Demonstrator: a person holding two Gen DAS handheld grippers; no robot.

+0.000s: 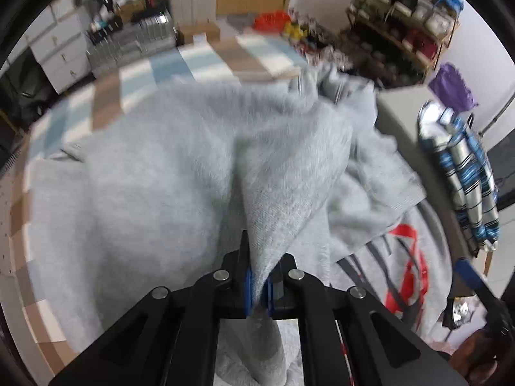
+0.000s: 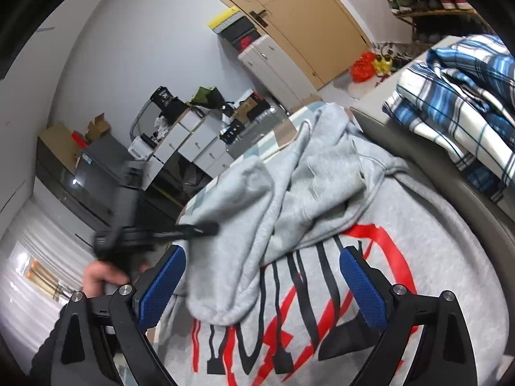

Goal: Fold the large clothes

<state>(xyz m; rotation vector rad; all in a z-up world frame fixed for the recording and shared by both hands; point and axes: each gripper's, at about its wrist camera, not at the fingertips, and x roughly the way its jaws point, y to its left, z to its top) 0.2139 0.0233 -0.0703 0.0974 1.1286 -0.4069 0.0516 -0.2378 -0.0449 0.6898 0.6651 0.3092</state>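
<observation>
L wrist view: left tool [image 1: 257,292] pinches a fold of the grey sweatshirt [image 1: 167,173], pads pressed tight on the cloth, which rises in a ridge straight ahead of the tool. Garment lies spread on the checked worktop [image 1: 206,58], bulk to the left, printed front low right.

R wrist view: right tool [image 2: 262,284] spread wide, nothing btwn the pads; sweatshirt's red/black print [image 2: 289,328] directly below and ahead. A bunched sleeve or hood (can't tell which) hangs over the print, running away from the tool. Left tool w/ the person's hand [image 2: 99,276] shows at left, nearer that bunch. Only this view shows the folded plaid shirt [image 2: 457,103], apart at right.
</observation>
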